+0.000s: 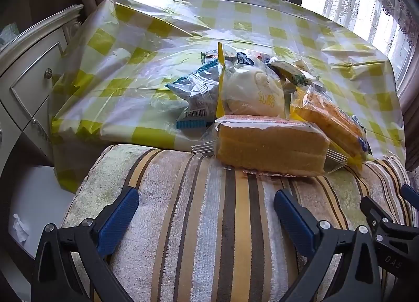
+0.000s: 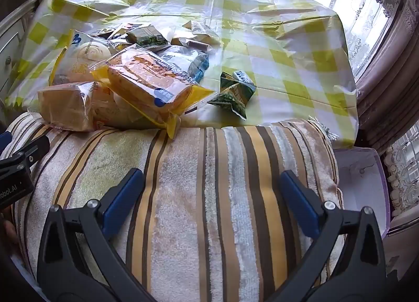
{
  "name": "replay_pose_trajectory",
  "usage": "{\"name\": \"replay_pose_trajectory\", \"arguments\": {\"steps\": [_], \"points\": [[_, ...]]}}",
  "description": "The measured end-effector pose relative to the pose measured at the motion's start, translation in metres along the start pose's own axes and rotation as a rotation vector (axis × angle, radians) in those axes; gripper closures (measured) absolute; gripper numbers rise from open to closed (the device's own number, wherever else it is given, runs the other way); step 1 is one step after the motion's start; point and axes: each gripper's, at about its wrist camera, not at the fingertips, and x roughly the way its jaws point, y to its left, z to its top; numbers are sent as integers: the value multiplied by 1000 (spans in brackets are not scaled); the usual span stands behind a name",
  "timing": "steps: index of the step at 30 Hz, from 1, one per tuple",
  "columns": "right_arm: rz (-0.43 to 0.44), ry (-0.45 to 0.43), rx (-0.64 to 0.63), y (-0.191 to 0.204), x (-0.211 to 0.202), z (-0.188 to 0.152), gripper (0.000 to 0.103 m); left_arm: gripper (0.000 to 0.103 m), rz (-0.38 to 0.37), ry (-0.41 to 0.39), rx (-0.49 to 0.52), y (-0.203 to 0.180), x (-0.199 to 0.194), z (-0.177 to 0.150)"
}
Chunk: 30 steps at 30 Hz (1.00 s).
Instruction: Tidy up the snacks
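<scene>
Hovering over a striped cushion (image 1: 209, 223), the left tool (image 1: 207, 212) has its blue pads (image 1: 117, 223) spread wide with nothing between them, angled down toward the snacks. The right tool (image 2: 212, 194) stands just as wide and just as empty above the same cushion (image 2: 209, 197); in the left wrist view its black frame shows at 4 o'clock, and in the right wrist view the left tool's body sits at 9 o'clock. The snacks lie in a loose heap on the counter (image 1: 262, 16), which is covered by a shiny yellow-and-white checked sheet. In the left wrist view a wrapped sponge cake (image 1: 269, 144) lies nearest, at 12 o'clock from the left tool, its near edge resting on the cushion. Behind it a round white bun (image 1: 254, 92) in a clear bag leans upright, with a blue-and-white packet (image 1: 196, 89) at its 9 o'clock and an orange cake (image 1: 332, 118) in a yellow-edged wrapper at its 3 o'clock. In the right wrist view the heap sits at 11 o'clock from the right tool, the orange cake (image 2: 149, 84) lying on top of the other wrappers, while two green pouches (image 2: 233, 92) lie apart from the heap at its 3 o'clock, touching each other. Smaller packets (image 2: 149, 36) sit at the far side of the heap. A pale box (image 2: 361, 184) stands beside the cushion at 3 o'clock.
</scene>
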Motion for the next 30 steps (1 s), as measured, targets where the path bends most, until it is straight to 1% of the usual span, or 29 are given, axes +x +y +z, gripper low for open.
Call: {"name": "replay_pose_trajectory", "arguments": {"steps": [3,9,13,20,30], "points": [[1,0,1,-1,0,0,0,0,-3,-5,3,0,-2,-1],[-1,0,0,1,1,0,0,0,18,-18,9,-3,-4,-2],[-1,0,2,0,1,0,0,0,12,-32,1,-1,-5,-3],[-11,-14,4,2,0,-1,0,0,25,-39,8,-5,-4,-3],[-14,-2,-1,1,0,0,0,0,23,-42,6,-5,-3,-3]]}}
